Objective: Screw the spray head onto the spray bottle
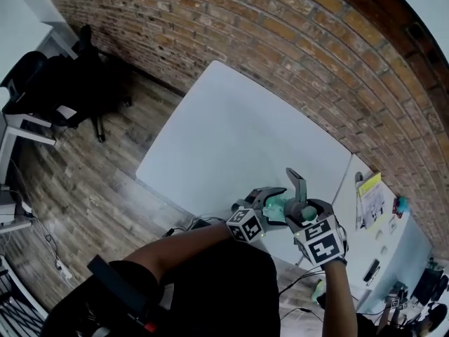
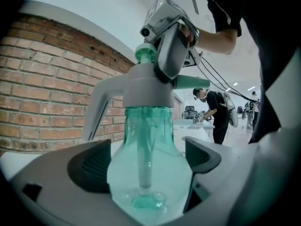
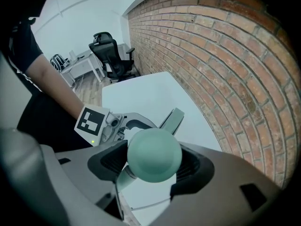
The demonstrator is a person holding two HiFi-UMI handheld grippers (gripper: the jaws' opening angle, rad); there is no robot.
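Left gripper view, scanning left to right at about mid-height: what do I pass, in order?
Brick wall → trigger of the spray head → spray bottle → person standing in the background.

Bright, even indoor light with faint, soft shadows. Strong fisheye bending with dark corners in all three views. Slightly soft close up on the spray bottle (image 2: 149,168), sharper further off.
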